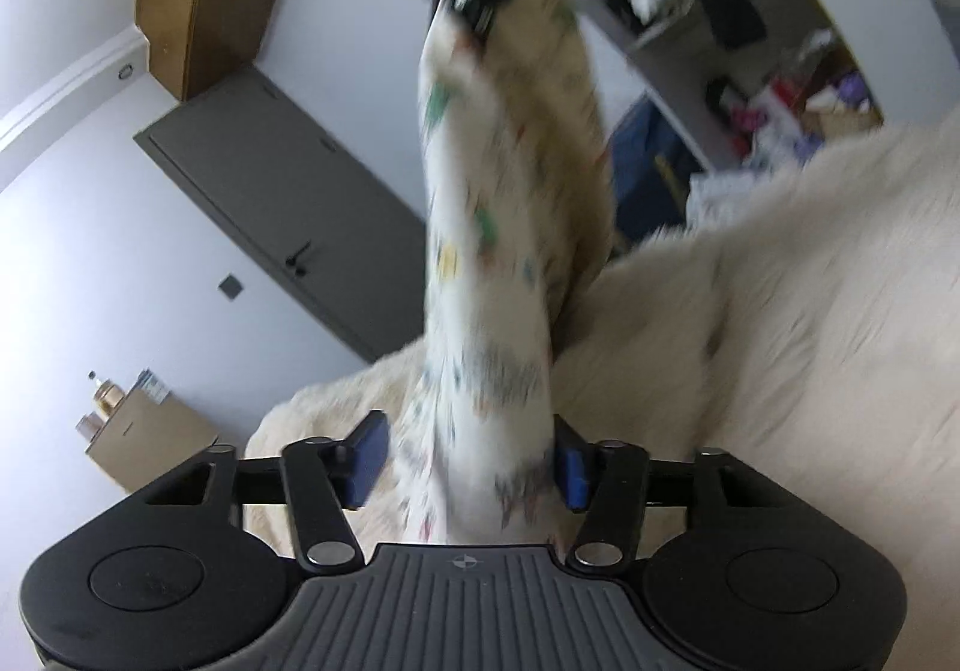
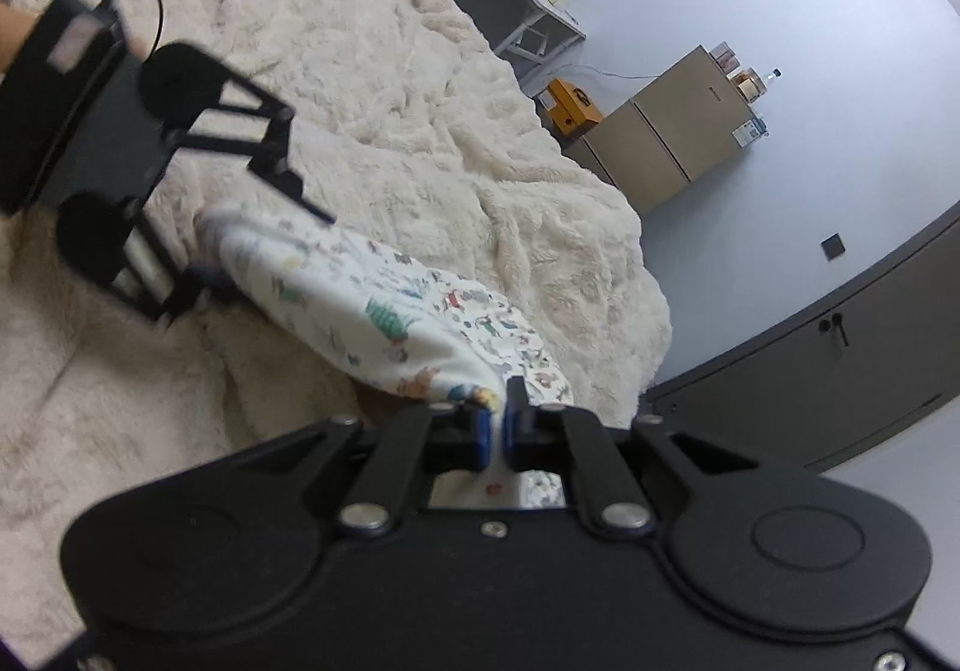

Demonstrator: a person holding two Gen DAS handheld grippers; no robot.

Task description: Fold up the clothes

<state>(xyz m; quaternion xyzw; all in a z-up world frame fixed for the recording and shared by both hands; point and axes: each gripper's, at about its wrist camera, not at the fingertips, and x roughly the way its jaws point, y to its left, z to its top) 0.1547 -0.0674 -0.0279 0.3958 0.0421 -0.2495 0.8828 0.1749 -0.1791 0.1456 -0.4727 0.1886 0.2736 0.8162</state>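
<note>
Close to the right wrist camera, the right hand-held gripper (image 2: 495, 434) is squeezed tight on one end of a small piece of clothing (image 2: 384, 311). The cloth is white with tiny colored pictures all over it. You can see its thin edge pinched between the two blue pads (image 2: 477, 438).

From that pinch the clothing stretches away toward the left hand-held gripper (image 2: 213, 245). It hangs like a little bridge just above the fluffy cream blanket (image 2: 420, 131) that covers the bed. I think both ends are being held up so the cloth can be pulled straight before it gets folded.

Seen from the left wrist camera, the left hand-held gripper (image 1: 471, 458) has its blue pads about half way apart. The clothing (image 1: 498, 251) runs up between them in a bunched roll. One pad looks like it touches the cloth, and the other stands a little to the side, so it does not have a firm hold yet. That picture is blurry, so it is hard to be sure. The far end of the roll goes up to the right hand-held gripper (image 1: 474, 20).

Farther off, past the blanket, a tan cabinet (image 2: 666, 143) stands by the pale wall, with a small orange box (image 2: 573, 110) next to it. A dark door (image 1: 270, 203) is in the wall too.
</note>
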